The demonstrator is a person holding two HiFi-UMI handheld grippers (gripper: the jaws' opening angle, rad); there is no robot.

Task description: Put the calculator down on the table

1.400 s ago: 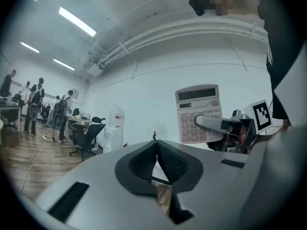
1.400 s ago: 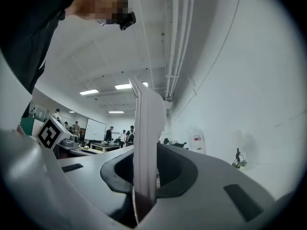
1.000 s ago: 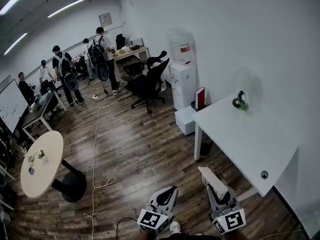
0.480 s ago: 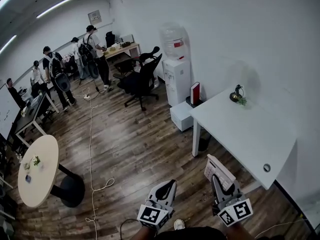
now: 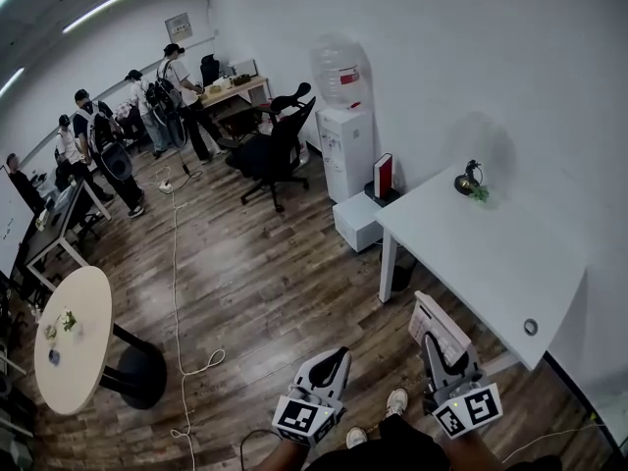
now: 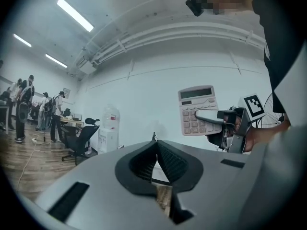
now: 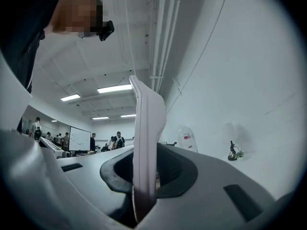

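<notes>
A pale pink calculator (image 5: 437, 326) stands on edge in my right gripper (image 5: 438, 347), which is shut on its lower end, just off the near left edge of the white table (image 5: 491, 253). In the right gripper view the calculator (image 7: 147, 128) shows edge-on between the jaws of that gripper (image 7: 145, 176). The left gripper view shows the keys of the calculator (image 6: 197, 110) and the right gripper (image 6: 225, 121) beside it. My left gripper (image 5: 332, 358) hangs over the wooden floor, left of the right one, its pads (image 6: 156, 147) together with nothing between them.
A small dark ornament with a green sprig (image 5: 471, 180) stands at the table's far end, and a cable hole (image 5: 531, 327) at its near corner. A water dispenser (image 5: 343, 145), red book (image 5: 384, 175), office chair (image 5: 275, 150), round table (image 5: 69, 337), floor cable (image 5: 177, 263) and several people lie beyond.
Both grippers have come forward toward the white table, the calculator still held upright in the right one. The table's near edge now lies closer to the calculator.
</notes>
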